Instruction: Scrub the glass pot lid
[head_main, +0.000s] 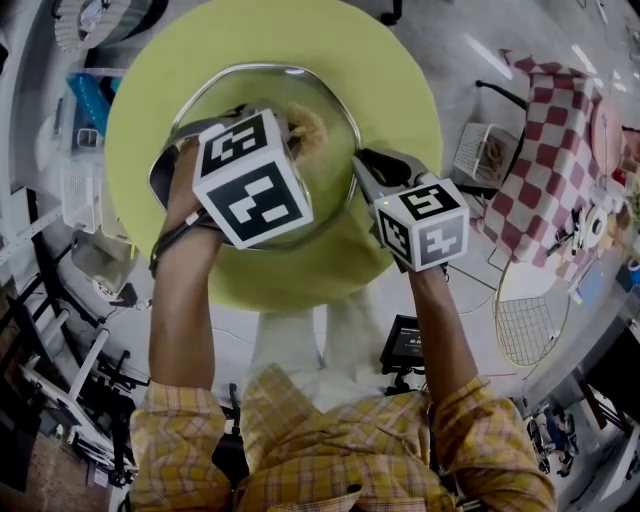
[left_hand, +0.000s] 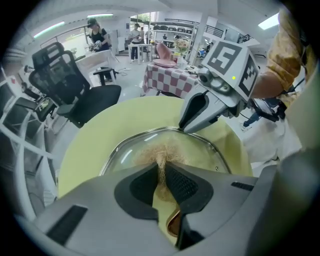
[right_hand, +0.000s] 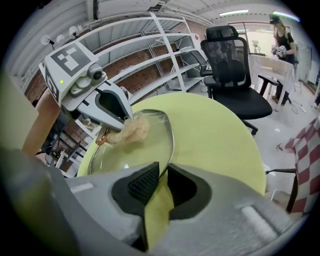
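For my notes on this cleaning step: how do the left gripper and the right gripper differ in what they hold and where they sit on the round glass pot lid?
The left gripper is shut on a tan fibrous scrubber; the right gripper is shut on the metal rim of the round glass pot lid. The left gripper is over the glass; the right gripper is at its edge. Both are shut.
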